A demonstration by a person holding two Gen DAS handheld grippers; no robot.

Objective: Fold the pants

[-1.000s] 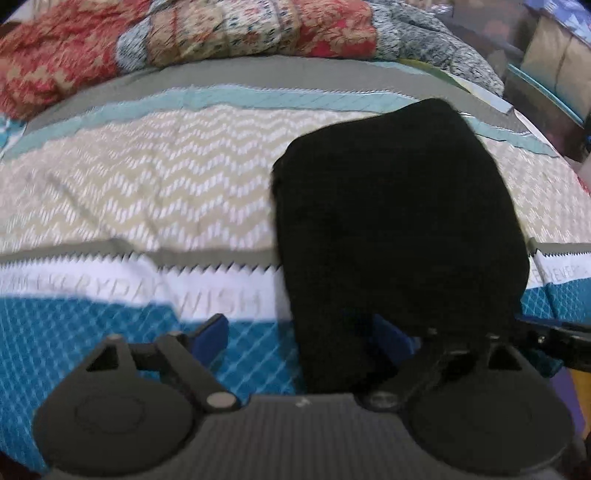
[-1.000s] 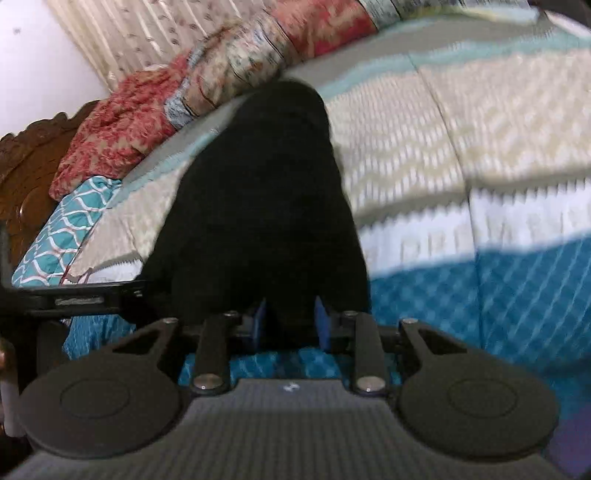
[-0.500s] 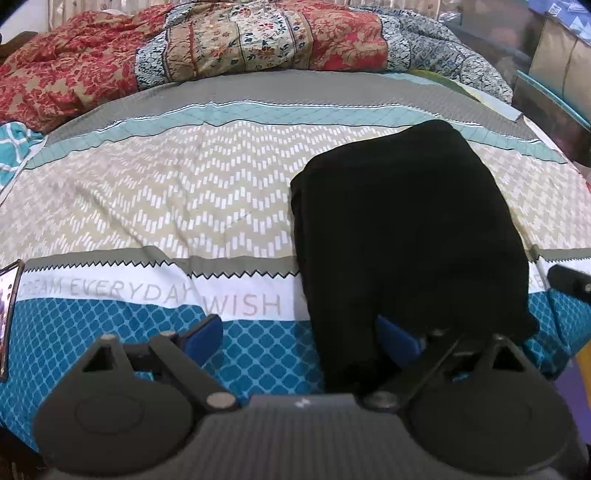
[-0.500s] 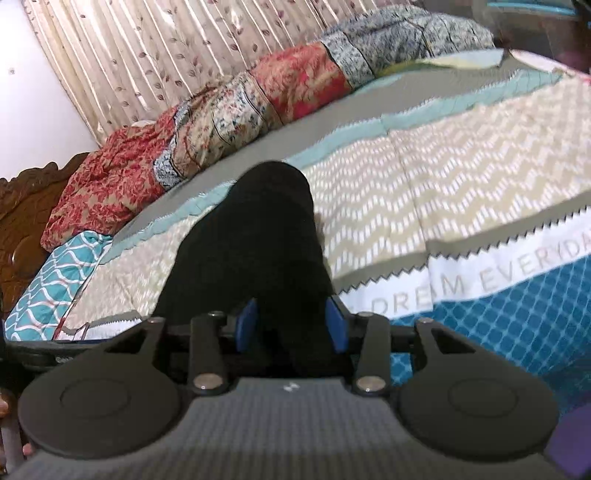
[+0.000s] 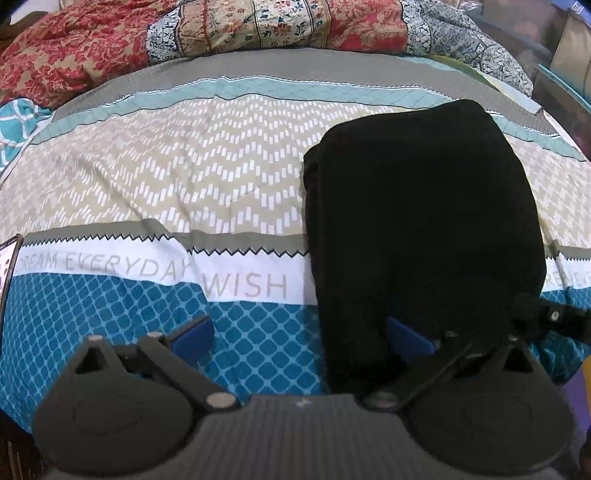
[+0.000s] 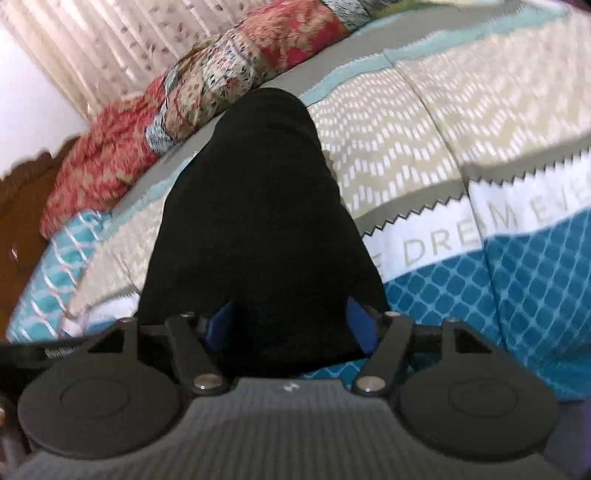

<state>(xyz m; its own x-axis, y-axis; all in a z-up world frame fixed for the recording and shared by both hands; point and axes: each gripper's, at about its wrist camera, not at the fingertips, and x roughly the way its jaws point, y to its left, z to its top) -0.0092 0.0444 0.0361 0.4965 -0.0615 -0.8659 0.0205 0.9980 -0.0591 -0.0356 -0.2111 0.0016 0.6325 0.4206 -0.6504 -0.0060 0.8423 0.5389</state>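
Note:
The black pants (image 5: pixel 421 221) lie folded in a compact bundle on the patterned bedspread (image 5: pixel 184 177). In the left wrist view my left gripper (image 5: pixel 301 338) is open wide; its right blue pad sits against the bundle's near left corner, its left pad over bare bedspread. In the right wrist view the pants (image 6: pixel 255 221) run away from me, and my right gripper (image 6: pixel 291 325) is open with its blue pads on either side of the near end of the bundle. The right gripper's arm shows at the pants' right edge in the left wrist view (image 5: pixel 561 317).
A rumpled red and floral quilt (image 5: pixel 221 33) lies along the far side of the bed. A wooden headboard (image 6: pixel 18 206) and a curtain (image 6: pixel 92 44) stand at the left in the right wrist view. A phone edge (image 5: pixel 7 262) lies at the left.
My right gripper has opened wider around the near end of the pants and tilted. My left gripper stays open and has backed off slightly. The pants lie still.

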